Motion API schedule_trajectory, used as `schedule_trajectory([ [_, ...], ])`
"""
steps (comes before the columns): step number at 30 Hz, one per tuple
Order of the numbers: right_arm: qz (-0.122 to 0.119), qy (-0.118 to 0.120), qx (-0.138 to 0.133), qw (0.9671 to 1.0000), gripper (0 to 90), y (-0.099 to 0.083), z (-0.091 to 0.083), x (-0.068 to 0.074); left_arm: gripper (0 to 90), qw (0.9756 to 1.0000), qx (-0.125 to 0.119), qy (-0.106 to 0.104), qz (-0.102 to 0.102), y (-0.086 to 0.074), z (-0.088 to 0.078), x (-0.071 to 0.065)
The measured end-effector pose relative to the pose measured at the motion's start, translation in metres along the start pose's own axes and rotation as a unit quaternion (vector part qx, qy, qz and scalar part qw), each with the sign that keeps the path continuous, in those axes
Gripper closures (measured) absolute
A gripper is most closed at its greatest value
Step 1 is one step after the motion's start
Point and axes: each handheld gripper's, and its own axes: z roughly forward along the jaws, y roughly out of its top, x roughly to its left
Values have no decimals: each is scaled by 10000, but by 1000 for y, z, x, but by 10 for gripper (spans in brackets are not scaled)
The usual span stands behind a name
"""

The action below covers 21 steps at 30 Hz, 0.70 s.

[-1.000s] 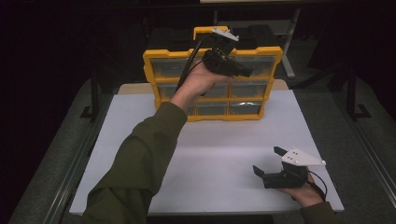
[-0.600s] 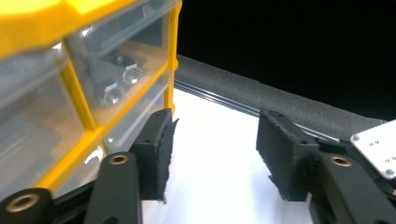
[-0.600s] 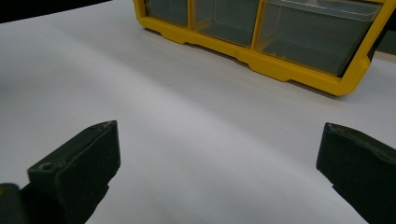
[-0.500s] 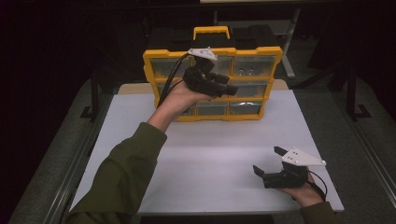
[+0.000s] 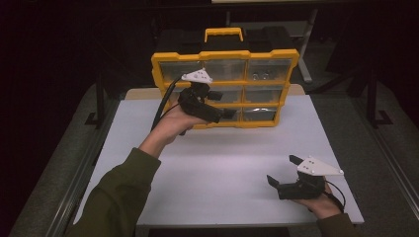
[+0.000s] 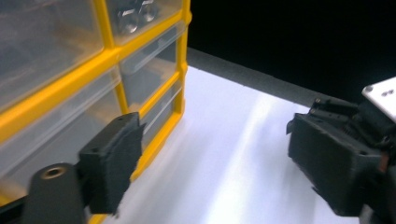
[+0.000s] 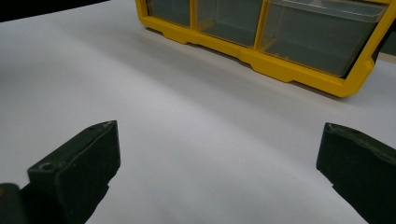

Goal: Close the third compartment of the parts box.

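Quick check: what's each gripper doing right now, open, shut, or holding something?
Left gripper: jaws just opened, nothing between them, beside the yellow organizer.
Right gripper: open, empty, over the table.

Yellow-framed organizer case (image 5: pixel 225 57) with clear drawers and yellow handle, white table (image 5: pixel 222 163), black grippers (image 5: pixel 217 106) with pale grey top plates, olive-green sleeve (image 5: pixel 118 197), dark surroundings.

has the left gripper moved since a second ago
Yes. The left gripper has come down from the organizer's handle to its lower drawers, jaws just opening with nothing between them.
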Motion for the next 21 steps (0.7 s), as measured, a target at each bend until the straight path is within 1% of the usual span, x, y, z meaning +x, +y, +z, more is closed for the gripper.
schedule_trajectory([
  [1,-5,-2,3,10000,0,0,0,0,145,9999,45,89,-8,-8,-2,-1],
  [5,-24,4,12,10000,0,0,0,0,86,9998,84,190,-39,-24,-7,-2],
  [6,-27,1,10,10000,0,0,0,1,83,9997,89,210,-4,-28,-9,-3],
  [9,-17,-7,3,10000,0,0,0,1,26,9994,130,316,26,-39,-12,-5],
  [13,-27,-15,16,10000,0,-1,-1,0,20,9988,192,451,61,-55,-17,-10],
  [17,-27,-27,12,10000,0,-1,-1,0,20,9985,204,504,76,-71,-21,-14],
  [21,-30,-37,21,10000,0,-1,-1,1,20,9986,56,524,-12,-86,-29,-15],
])
